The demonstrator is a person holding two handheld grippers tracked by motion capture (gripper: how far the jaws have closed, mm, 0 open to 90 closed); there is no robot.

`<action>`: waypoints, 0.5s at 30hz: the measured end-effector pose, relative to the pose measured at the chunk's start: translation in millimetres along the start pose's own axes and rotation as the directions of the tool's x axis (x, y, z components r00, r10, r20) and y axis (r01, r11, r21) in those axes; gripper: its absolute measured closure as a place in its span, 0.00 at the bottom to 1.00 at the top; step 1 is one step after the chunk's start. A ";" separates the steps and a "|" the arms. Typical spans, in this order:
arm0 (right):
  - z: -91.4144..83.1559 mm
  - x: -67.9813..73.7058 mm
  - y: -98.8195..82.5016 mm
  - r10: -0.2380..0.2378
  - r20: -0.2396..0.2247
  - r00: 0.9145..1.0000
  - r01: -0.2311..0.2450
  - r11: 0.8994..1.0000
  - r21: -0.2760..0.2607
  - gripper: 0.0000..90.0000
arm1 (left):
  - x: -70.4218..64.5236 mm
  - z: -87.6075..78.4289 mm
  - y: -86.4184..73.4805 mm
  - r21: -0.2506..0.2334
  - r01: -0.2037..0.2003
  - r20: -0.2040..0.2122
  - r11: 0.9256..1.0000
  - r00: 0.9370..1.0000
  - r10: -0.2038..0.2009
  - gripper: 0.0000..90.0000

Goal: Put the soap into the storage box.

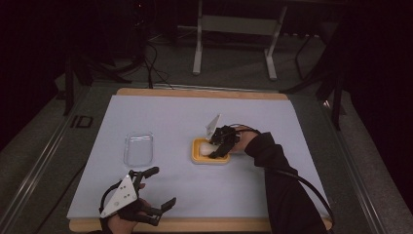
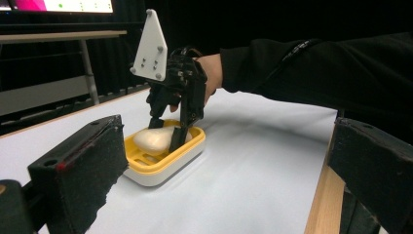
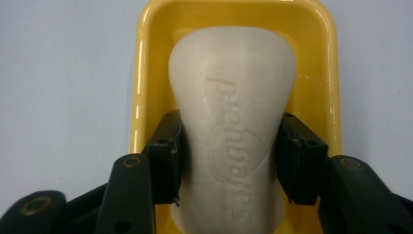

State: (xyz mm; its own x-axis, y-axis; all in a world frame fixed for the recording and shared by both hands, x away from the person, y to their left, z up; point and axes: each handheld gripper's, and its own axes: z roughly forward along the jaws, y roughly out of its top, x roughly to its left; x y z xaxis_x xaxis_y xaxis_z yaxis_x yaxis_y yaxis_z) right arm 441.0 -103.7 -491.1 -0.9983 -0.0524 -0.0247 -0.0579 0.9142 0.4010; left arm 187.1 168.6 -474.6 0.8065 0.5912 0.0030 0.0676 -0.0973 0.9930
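Right gripper is seen clamped on a cream bar of soap, one black jaw pressed against each long side of the bar at the lower centre of the right gripper view. The soap (embossed lettering runs along its top face) lies in a yellow soap dish, whose rim frames it across the upper part of that frame. In the high view the same gripper is found just right of centre, reaching down into the dish from the right, with a dark sleeve trailing toward the lower right. In the left gripper view the soap is shown resting in the dish at centre left, with the right gripper closed around it from above.

The left gripper is held at the lower left of the high view, its jaws spread wide apart and holding nothing. A clear plastic lid lies flat on the pale-covered table, left of the dish and well apart from it.
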 end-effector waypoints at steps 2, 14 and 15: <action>0.4 0.0 0.4 0.010 -0.001 1.000 -0.010 1.000 0.008 0.55 | -0.1 0.0 0.0 0.000 0.000 0.000 1.000 1.000 0.000 0.01; 3.5 -0.4 4.0 0.034 -0.013 0.999 -0.034 0.998 0.049 0.54 | 0.8 0.0 -0.1 -0.004 0.006 0.003 1.000 1.000 -0.006 0.01; 3.1 -0.1 4.5 0.035 -0.011 0.999 -0.034 0.998 0.051 0.54 | 0.6 0.1 -0.2 -0.004 0.006 0.003 1.000 1.000 -0.006 0.01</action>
State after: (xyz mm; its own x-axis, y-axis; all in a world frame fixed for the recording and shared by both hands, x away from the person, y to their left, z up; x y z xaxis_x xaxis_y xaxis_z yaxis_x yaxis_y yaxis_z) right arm 440.9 -98.4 -492.1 -0.9997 -0.0247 -0.0008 -0.0234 0.9349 0.3541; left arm 187.7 168.9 -474.9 0.8081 0.5890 -0.0032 0.0701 -0.0908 0.9934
